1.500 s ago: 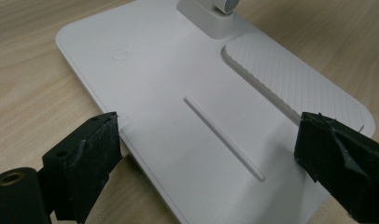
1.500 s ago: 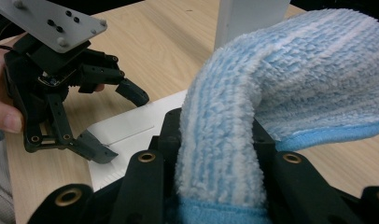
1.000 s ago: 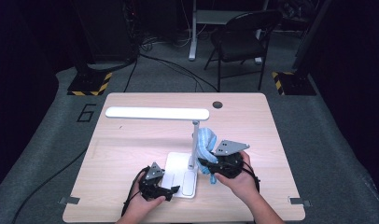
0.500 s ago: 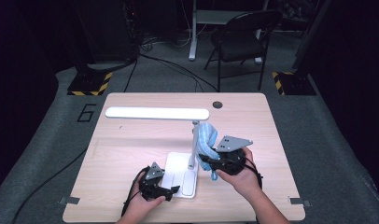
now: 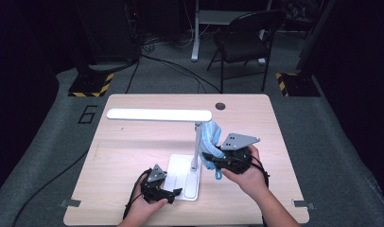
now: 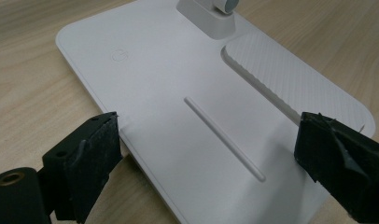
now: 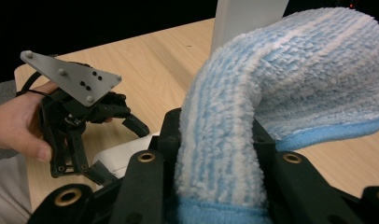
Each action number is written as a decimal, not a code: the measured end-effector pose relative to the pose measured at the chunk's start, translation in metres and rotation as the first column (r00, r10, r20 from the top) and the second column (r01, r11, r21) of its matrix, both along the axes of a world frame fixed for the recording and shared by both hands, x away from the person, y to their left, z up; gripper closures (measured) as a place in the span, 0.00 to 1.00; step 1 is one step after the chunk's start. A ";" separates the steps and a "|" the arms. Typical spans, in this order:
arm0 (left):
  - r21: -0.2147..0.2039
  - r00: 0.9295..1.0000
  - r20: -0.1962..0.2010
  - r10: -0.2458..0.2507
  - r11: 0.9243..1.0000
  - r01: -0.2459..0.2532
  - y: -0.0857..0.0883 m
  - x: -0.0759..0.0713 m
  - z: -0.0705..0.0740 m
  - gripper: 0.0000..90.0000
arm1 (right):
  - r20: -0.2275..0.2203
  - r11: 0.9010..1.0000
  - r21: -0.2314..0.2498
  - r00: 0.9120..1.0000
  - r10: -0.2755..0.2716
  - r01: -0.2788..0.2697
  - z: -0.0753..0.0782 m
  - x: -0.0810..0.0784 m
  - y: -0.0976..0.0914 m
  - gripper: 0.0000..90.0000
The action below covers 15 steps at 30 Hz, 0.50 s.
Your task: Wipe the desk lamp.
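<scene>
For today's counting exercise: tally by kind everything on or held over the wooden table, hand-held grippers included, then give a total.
Desk lamp: 1
Blue-and-white striped cloth: 1
Hand-held grippers: 2, the left gripper at the lamp's base, the right gripper shut on the cloth
Total: 4

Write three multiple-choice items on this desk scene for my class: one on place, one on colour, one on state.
1. Where does the lamp base rest?
A on the table
B on a chair
C on the floor

2. What colour is the cloth?
A red
B blue and white
C green

3. How does the right gripper stand?
A open and bare
B shut on the cloth
C lying on the table

Key: 1 A, the base lies flat on the wooden table. 2 B, its fluffy stripes are pale blue and white. 3 B, the cloth is pinched between the jaws.
</scene>
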<state>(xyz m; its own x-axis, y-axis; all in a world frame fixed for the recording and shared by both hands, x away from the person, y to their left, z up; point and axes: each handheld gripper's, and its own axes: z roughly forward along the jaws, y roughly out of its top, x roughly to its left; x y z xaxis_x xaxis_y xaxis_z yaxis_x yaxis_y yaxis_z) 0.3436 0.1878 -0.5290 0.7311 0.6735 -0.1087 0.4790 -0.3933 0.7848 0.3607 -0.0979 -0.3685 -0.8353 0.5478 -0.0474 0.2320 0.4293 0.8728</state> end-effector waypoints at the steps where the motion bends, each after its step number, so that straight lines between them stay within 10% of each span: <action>1: 0.000 1.000 0.000 0.000 1.000 0.000 0.000 0.000 0.000 0.08 | -0.007 1.000 0.004 1.000 0.000 0.000 0.003 0.000 -0.001 0.74; 15: 0.000 1.000 0.001 0.000 1.000 0.000 0.000 0.000 0.000 0.08 | 0.022 1.000 -0.001 1.000 0.003 -0.003 0.022 -0.001 -0.001 0.74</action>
